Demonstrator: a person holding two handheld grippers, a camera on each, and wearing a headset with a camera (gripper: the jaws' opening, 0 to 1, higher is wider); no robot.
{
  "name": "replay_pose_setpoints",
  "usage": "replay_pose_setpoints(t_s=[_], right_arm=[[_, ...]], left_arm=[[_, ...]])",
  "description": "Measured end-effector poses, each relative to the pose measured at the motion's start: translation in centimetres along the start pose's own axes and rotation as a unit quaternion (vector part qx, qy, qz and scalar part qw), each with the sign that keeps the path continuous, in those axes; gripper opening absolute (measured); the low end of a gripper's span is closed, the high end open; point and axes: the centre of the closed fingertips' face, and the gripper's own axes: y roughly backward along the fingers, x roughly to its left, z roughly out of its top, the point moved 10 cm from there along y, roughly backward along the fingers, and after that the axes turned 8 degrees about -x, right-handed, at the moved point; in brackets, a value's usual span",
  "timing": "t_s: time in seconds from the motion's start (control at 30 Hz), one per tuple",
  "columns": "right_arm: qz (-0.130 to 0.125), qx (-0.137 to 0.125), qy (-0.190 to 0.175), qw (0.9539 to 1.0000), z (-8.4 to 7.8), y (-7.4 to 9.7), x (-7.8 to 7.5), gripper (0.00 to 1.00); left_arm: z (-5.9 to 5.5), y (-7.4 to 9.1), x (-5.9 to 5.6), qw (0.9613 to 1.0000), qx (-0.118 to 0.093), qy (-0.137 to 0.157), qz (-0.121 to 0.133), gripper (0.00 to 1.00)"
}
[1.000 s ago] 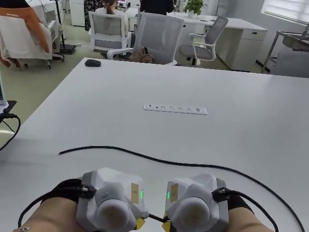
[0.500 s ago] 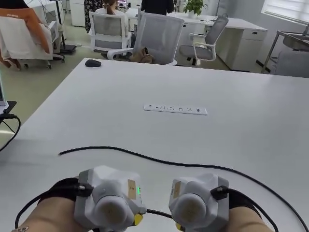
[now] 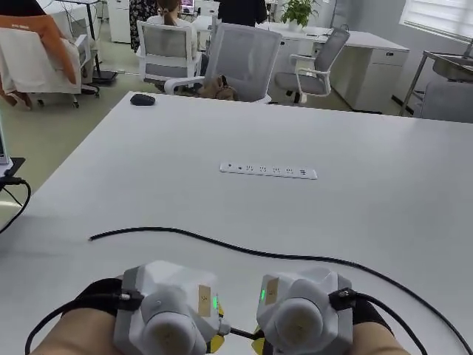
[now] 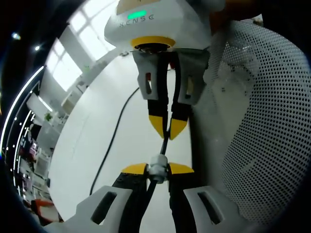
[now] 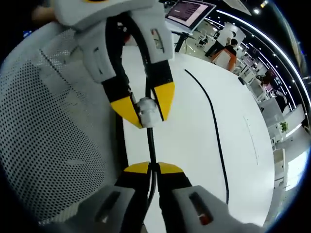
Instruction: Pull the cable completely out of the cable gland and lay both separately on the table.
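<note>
Left tool [image 4: 158, 169] is observed clamped on the white cable gland [image 4: 158, 165], which is gripped between its yellow tips. Right tool [image 5: 154, 168] is observed closed tightly on the black cable [image 5: 151, 141], just beside the gland. The two tools are pointed tip to tip, close together, over the near edge of the white surface [image 3: 310, 214]. The cable is seen threaded through the gland, and a short straight stretch runs between the tools. The remainder of the cable is laid in a long curve across the surface. A white power strip [image 3: 268, 171] is noted farther back, well apart.
</note>
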Motion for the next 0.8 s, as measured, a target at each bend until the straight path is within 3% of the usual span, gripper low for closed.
replay_pose_setpoints(t_s=[0.03, 0.13, 0.17, 0.27, 0.5, 0.8], right_arm=[[-0.007, 0.008, 0.007, 0.9999, -0.2, 0.1, -0.2, 0.04], [-0.008, -0.001, -0.022, 0.9997, -0.2, 0.1, -0.3, 0.04], [-0.009, 0.001, -0.017, 0.9998, -0.3, 0.0, -0.4, 0.03], [-0.013, 0.021, -0.012, 0.9996, -0.7, 0.0, -0.4, 0.03], [-0.022, 0.038, -0.027, 0.9987, -1.3, 0.2, -0.7, 0.03], [-0.042, 0.053, -0.057, 0.9961, -2.1, 0.6, -1.3, 0.03]], left_arm=[[-0.1, 0.1, 0.2, 1.0000, -0.001, 0.005, 0.004, 0.17], [-0.4, 0.2, 0.6, 0.9999, 0.002, 0.008, 0.011, 0.17], [-0.5, 0.2, 0.6, 0.9999, 0.002, 0.012, 0.012, 0.17], [-0.7, 0.3, 0.6, 0.9997, 0.011, 0.010, 0.017, 0.17], [-0.7, 0.5, 0.9, 0.9994, 0.014, 0.015, 0.027, 0.17], [-1.3, 1.3, 2.0, 0.9971, 0.011, 0.041, 0.063, 0.17]])
